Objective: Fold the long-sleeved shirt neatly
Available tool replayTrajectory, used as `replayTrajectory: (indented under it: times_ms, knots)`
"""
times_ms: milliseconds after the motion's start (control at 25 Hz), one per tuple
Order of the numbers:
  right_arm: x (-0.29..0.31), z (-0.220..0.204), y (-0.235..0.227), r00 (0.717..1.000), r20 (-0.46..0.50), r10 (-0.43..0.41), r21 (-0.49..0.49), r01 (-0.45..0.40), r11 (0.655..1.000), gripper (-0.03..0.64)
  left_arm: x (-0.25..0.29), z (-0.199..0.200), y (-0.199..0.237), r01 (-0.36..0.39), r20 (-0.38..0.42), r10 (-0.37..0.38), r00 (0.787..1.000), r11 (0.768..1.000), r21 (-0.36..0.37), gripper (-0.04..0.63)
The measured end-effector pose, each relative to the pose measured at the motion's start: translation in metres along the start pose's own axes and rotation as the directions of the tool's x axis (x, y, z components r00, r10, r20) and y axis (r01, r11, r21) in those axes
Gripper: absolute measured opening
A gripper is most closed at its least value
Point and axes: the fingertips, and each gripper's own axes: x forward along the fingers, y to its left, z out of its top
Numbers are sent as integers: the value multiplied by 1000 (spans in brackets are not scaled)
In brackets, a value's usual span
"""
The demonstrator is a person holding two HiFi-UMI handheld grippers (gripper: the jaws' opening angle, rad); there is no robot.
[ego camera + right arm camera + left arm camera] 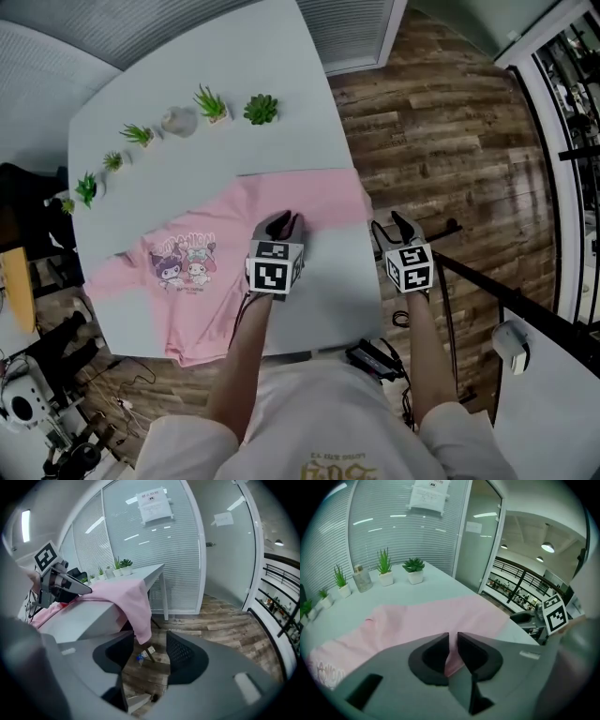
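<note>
Pink shirt (309,202) pinched in left gripper (453,641)
Right gripper (151,644), jaws apart and empty, alone sees the sleeve (136,606) draped off the table (79,616).

Pink shirt (220,214) with cartoon print, pale grey table (234,66), green plants (261,109)

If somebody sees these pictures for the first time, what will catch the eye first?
The pink shirt with its cartoon print lies spread across the pale table, one sleeve hanging over its right edge. The left gripper pinches the cloth near the shirt's middle, while the right gripper is open beside that edge. Small potted plants line the far edge.
</note>
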Motion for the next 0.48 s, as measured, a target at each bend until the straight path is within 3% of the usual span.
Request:
replayTrajectory:
  times_ms: [160,480]
  knots:
    - [9,0,9,999,-23,22,-49,-23,999,222,0,-1,2,-34,15,33,999,999,31,60]
    - [31,-4,11,997,-67,45,-90,-51,995,223,0,-1,1,-21,14,21,1000,999,33,61]
